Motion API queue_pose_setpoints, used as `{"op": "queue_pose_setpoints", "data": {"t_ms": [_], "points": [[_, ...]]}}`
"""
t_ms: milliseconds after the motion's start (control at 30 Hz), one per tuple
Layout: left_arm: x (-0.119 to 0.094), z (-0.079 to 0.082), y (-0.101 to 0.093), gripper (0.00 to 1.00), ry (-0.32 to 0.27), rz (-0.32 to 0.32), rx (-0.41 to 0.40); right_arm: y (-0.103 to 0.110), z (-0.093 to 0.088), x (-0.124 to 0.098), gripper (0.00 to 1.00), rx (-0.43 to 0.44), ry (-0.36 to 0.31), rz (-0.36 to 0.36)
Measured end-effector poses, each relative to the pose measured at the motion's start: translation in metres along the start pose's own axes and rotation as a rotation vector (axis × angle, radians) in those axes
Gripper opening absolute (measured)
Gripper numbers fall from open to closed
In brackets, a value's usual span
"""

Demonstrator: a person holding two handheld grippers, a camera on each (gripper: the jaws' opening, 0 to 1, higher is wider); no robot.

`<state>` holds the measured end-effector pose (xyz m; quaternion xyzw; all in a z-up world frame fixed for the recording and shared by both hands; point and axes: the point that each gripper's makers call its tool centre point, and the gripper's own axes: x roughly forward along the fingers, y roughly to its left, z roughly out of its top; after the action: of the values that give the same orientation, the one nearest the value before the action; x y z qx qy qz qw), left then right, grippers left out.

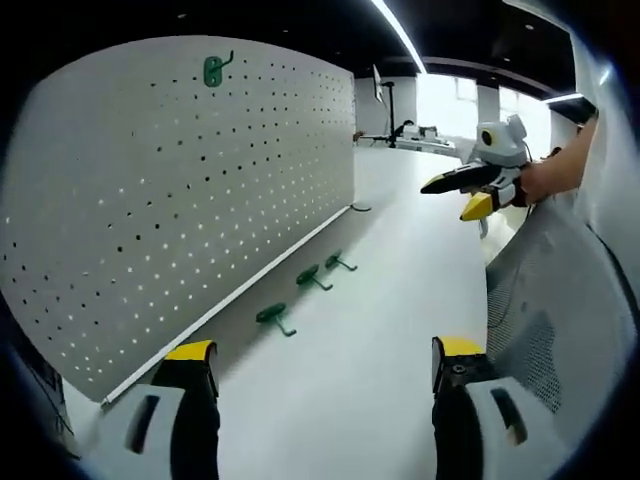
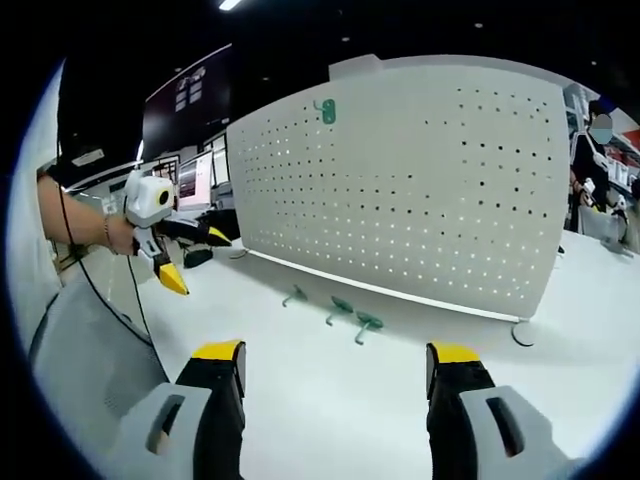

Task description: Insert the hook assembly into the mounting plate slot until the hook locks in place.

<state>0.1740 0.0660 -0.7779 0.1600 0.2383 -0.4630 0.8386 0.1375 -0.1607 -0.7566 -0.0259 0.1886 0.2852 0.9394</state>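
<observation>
Both the left gripper (image 1: pixel 325 365) and right gripper (image 2: pixel 335 368) hover spread wide and empty above the table (image 1: pixel 400 290); three green hooks (image 1: pixel 308 277) lie near the pegboard (image 1: pixel 190 180).

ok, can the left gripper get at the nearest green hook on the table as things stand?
Probably yes. The left gripper has its jaws open, and the nearest green hook lies loose on the table just ahead, beside the pegboard. Nothing sits between them.

An open-plan office or lab: ceiling strip lights (image 1: pixel 400 35), desks with monitors (image 2: pixel 195 180), a white worktable (image 1: pixel 400 260)
</observation>
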Motion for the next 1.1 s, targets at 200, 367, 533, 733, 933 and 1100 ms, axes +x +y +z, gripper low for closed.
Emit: {"op": "queue_pose_setpoints", "data": {"t_ms": [200, 367, 533, 733, 933, 1100], "points": [[0.007, -0.003, -0.002, 0.9, 0.034, -0.033, 0.028, 0.001, -0.001, 0.0, 0.71, -0.003, 0.005, 0.003], [0.012, -0.006, -0.001, 0.9, 0.065, -0.056, 0.065, 0.0, -0.002, 0.0, 0.71, 0.006, 0.003, 0.005], [0.015, -0.007, 0.0, 0.9, 0.091, -0.077, 0.092, 0.002, -0.003, 0.0, 0.71, 0.005, 0.007, 0.009], [0.02, -0.009, 0.006, 0.91, 0.129, -0.092, 0.121, 0.002, -0.005, 0.001, 0.71, 0.003, 0.013, 0.011], [0.026, -0.008, 0.012, 0.91, 0.167, -0.121, 0.161, 0.002, -0.005, 0.001, 0.71, 0.001, 0.017, 0.014], [0.03, -0.009, 0.016, 0.91, 0.191, -0.139, 0.193, 0.002, -0.006, 0.001, 0.71, 0.003, 0.018, 0.012]]}}
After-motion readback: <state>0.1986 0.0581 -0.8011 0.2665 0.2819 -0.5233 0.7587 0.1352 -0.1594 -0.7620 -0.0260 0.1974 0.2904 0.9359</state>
